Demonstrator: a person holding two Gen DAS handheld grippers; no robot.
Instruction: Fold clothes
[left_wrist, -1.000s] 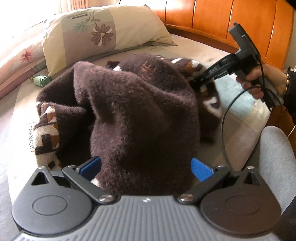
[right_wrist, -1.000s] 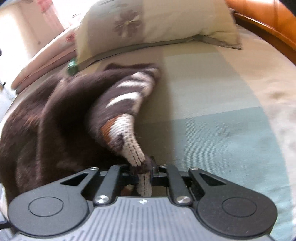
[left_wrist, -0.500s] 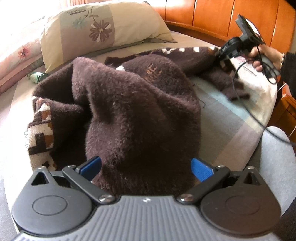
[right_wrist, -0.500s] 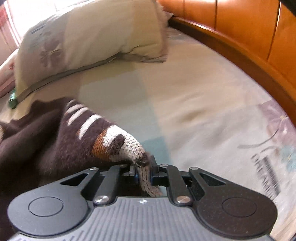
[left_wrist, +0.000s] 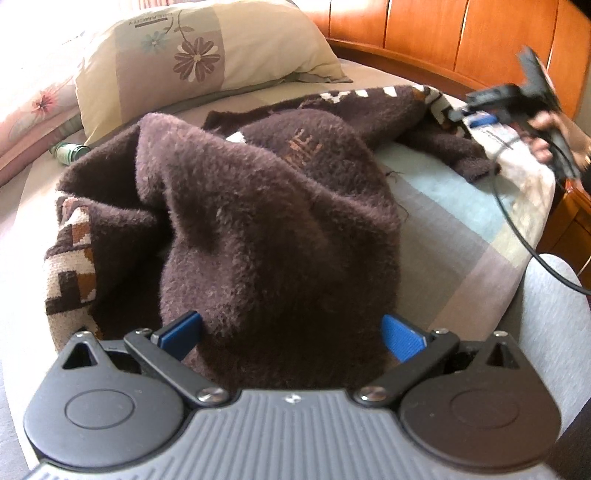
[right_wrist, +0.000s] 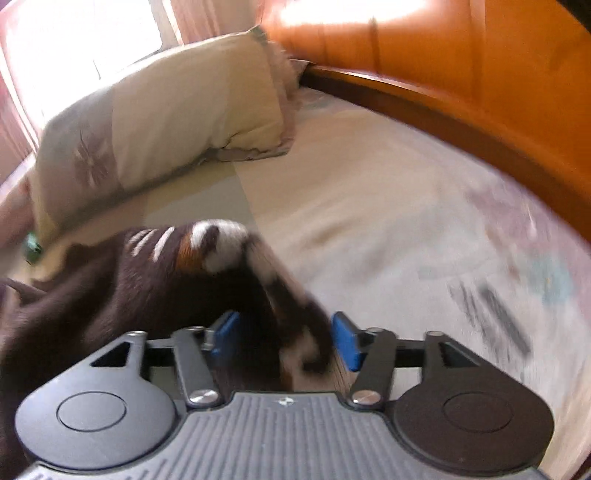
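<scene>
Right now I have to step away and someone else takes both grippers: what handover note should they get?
Left gripper: open, jaws wide around a bunched hump of the brown sweater, not clamped.
Right gripper: open, patterned sleeve lying loose between the pads; blurred, in motion.
Sweater sits crumpled on the bed, sleeve drawn out toward the headboard.
Done: one sleeve spread. Left: flatten the body, then every fold.
</scene>
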